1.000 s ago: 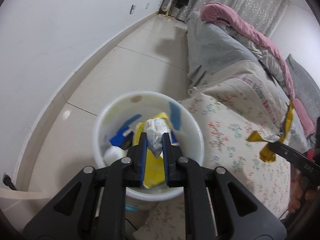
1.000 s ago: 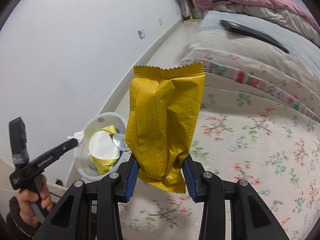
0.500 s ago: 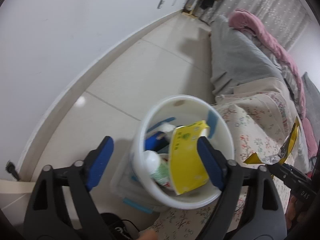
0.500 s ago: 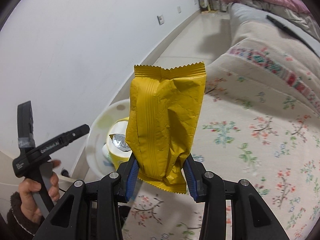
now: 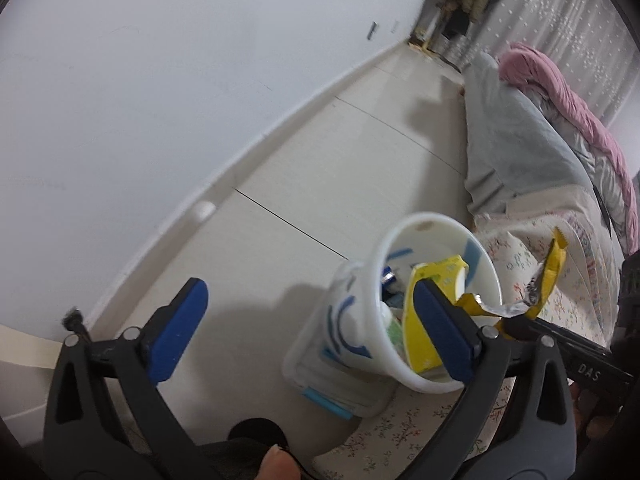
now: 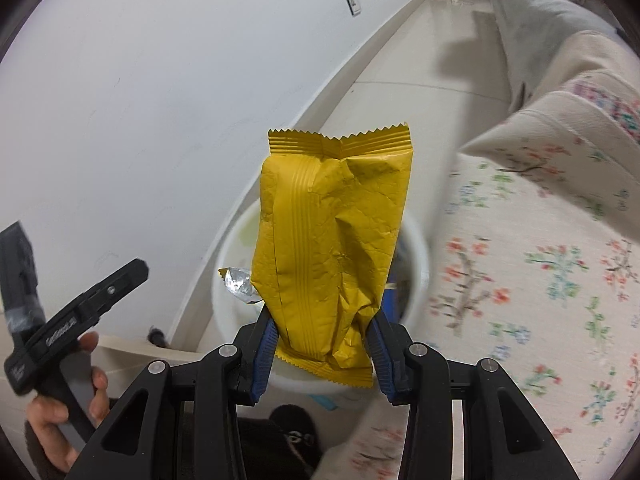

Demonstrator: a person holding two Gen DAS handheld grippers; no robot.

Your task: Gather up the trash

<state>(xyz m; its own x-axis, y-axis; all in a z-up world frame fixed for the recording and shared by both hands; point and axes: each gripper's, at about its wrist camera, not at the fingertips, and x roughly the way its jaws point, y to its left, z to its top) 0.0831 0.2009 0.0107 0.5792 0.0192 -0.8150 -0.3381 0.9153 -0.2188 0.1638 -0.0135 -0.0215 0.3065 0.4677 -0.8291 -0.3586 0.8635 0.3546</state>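
My right tongs (image 6: 322, 354) pinch the yellow snack wrapper (image 6: 334, 248) by its lower end, long axis upright, just above the white trash bucket's (image 6: 420, 264) mouth, so the drop is straight down, while my left tongs (image 5: 308, 328) hang spread and empty beside it.

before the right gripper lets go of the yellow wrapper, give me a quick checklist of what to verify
1. Right gripper grips the yellow wrapper: ok.
2. Wrapper over the white bin opening: cannot tell; it hides most of the bin.
3. Left gripper open, holding nothing: ok.
4. Left gripper out of the drop path: cannot tell; one finger overlaps the bin's mouth.
5. Room in the bin: ok; trash sits below the rim.
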